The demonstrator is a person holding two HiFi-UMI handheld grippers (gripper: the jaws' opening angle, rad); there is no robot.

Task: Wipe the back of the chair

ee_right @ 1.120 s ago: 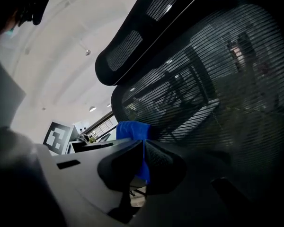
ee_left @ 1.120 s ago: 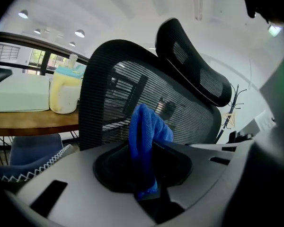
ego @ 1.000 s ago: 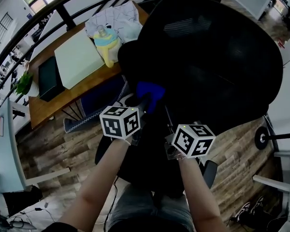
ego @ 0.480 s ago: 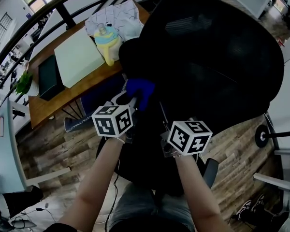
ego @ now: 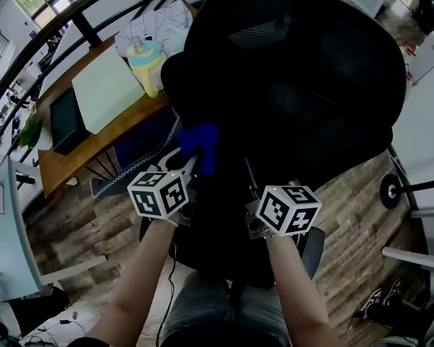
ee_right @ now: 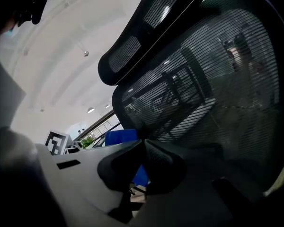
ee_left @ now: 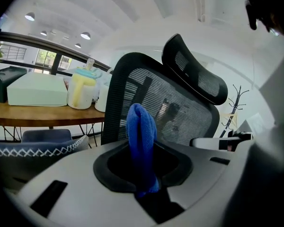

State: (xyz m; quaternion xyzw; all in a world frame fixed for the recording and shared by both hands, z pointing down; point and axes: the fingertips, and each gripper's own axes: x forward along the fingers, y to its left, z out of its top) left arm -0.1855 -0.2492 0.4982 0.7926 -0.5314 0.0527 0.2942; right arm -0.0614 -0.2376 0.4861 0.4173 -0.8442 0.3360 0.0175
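The head view alone shows both arms reaching to the black mesh chair (ego: 311,85), with a wooden desk (ego: 94,147) to its left. The left gripper view shows what that view hides: the left gripper (ee_left: 143,174) has its jaws clamped on a folded blue cloth (ee_left: 141,141), which stands upright before the left edge of the chair back; contact cannot be confirmed. In the right gripper view, the right gripper (ee_right: 143,145) has its jaws closed tip to tip, holding nothing, close to the mesh.
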